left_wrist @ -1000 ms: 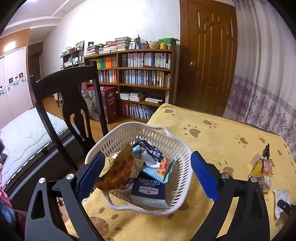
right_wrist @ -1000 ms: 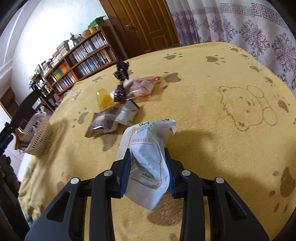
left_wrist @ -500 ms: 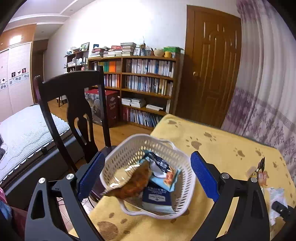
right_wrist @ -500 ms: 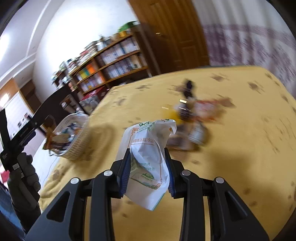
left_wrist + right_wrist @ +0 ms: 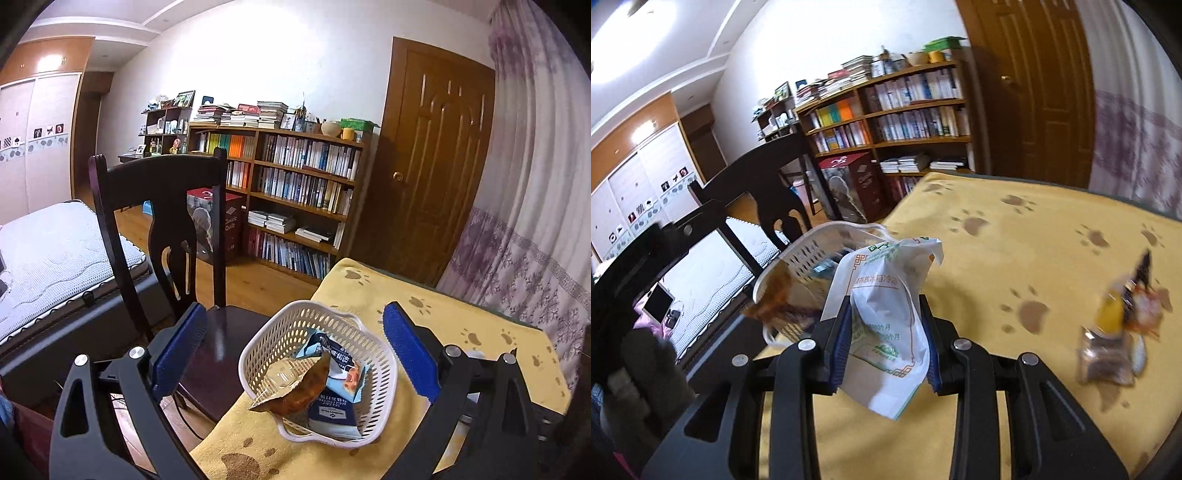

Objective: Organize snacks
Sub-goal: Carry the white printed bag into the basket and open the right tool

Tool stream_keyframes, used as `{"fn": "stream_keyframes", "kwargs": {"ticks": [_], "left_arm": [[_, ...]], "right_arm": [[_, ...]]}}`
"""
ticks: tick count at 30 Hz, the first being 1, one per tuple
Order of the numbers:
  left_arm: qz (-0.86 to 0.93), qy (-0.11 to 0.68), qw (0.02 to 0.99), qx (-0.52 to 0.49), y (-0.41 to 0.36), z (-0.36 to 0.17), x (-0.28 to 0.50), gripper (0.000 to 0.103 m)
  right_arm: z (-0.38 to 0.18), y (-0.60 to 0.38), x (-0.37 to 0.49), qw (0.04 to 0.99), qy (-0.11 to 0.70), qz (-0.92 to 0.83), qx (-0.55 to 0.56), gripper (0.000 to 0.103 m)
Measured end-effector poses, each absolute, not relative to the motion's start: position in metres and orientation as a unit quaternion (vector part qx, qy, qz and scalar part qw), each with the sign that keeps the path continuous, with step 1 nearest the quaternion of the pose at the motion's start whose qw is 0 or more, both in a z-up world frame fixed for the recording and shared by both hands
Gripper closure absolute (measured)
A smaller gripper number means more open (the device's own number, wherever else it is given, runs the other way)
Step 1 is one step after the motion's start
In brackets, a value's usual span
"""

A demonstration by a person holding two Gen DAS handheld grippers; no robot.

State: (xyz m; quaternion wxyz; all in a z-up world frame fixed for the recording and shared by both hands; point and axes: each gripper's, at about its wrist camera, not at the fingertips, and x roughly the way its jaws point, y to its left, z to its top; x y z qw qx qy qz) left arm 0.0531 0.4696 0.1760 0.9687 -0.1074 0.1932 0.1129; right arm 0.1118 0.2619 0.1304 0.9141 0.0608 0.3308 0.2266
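A home bedroom — bed [image 5: 55, 254], bookshelf [image 5: 295, 192], wardrobe [image 5: 33, 140], curtains [image 5: 535, 184].

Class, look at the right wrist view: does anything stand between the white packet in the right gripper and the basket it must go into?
Nothing visible does. The white packet, clamped in the right gripper, hangs just short of the white basket, with only bare yellow tablecloth beneath.

A table under a yellow paw-print cloth [image 5: 1034, 266] carries a white perforated plastic basket [image 5: 382, 373] at its chair-side corner; well apart from the basket lies a blurred cluster of wrapped snacks [image 5: 1115, 332].
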Motion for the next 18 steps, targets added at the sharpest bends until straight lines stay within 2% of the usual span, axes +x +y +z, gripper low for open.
{"fn": "stream_keyframes", "kwargs": {"ticks": [7, 18], "left_arm": [[0.114, 0.19, 0.966, -0.135, 0.488, 0.179, 0.05, 0.006], [0.113, 0.192, 0.965, -0.14, 0.492, 0.182, 0.052, 0.005]], "right_arm": [[0.134, 0.306, 0.142, 0.905, 0.34, 0.247, 0.065, 0.066], [0.114, 0.292, 0.138, 0.896, 0.365, 0.24, 0.085, 0.064]]}}
